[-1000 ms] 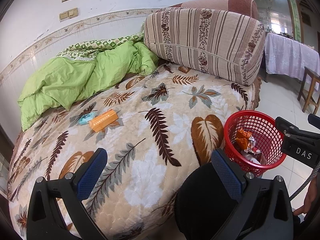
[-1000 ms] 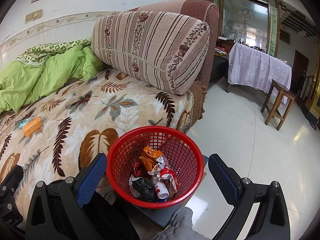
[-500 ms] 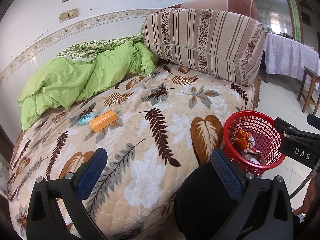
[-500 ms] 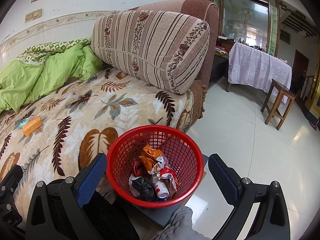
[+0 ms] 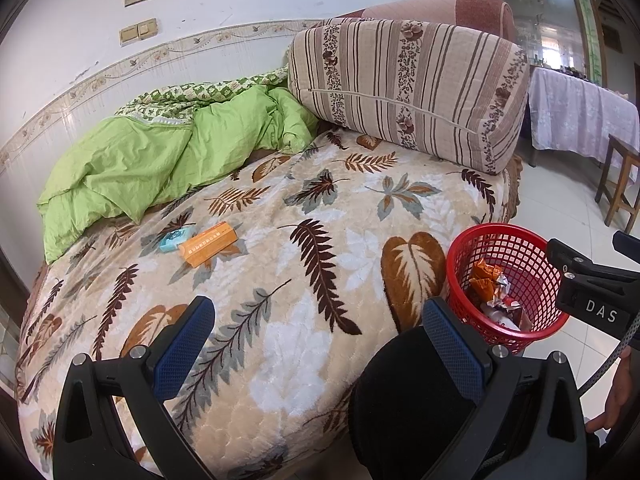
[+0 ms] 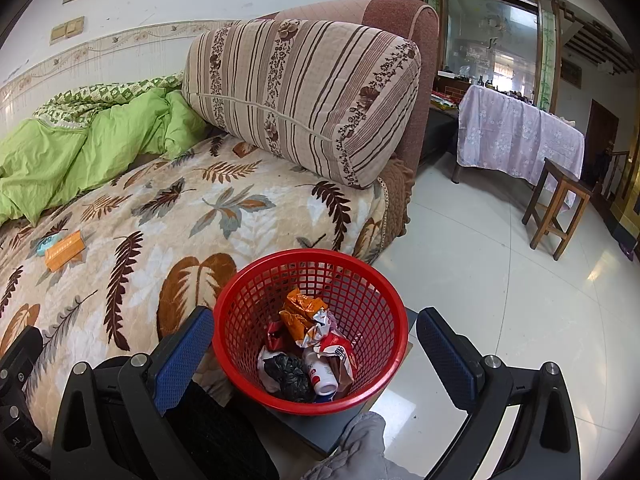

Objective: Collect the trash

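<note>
The printing on the orange box (image 5: pixel 208 243) is too small to read. At lower centre, the red basket (image 6: pixel 248 304) hides its own base, and the black bag (image 6: pixel 290 376) covers trash beneath.

black hand-held gripper (image 5: pixel 320 340), blue textured pads (image 5: pixel 182 342), silver screws.

Bright daylight, sharp focus, fisheye-bent dark corners.
</note>
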